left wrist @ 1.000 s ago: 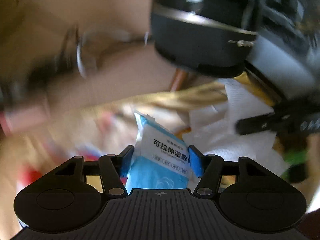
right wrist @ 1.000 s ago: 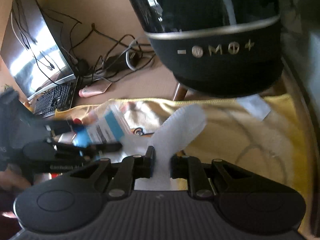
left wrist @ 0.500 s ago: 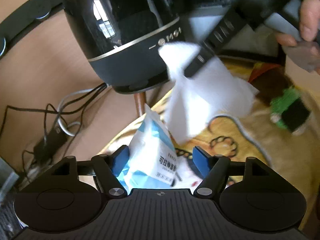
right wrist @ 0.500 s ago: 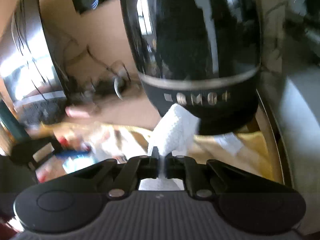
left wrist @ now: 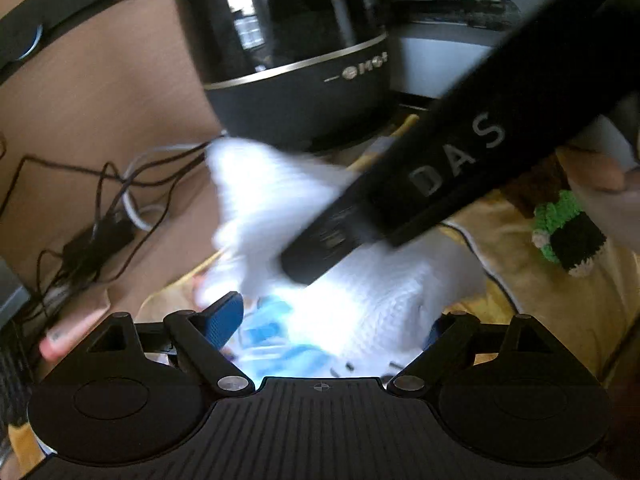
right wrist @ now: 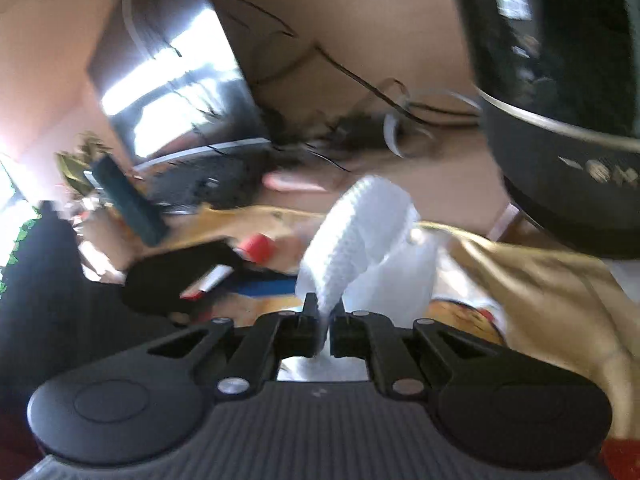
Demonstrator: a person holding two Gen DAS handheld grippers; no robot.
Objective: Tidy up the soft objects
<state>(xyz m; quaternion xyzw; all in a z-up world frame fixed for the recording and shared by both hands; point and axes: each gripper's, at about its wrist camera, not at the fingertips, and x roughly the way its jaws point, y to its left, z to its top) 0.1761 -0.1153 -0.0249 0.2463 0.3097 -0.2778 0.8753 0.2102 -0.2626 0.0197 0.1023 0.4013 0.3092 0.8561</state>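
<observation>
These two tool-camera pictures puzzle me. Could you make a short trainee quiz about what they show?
1. True or false: the right tool is shut on the white knitted cloth.
2. How do the left tool's blue-padded fingers stand? A wide apart; B pressed together.
3. Fill in: the green and black crocheted toy lies on a ____ fabric sheet.

Key: 1 true; 2 A; 3 yellow.

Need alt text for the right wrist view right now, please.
The right gripper pinches a white knitted cloth between its fingers, above a yellow fabric. A black speaker looms upper right; the picture is motion-blurred.
</observation>
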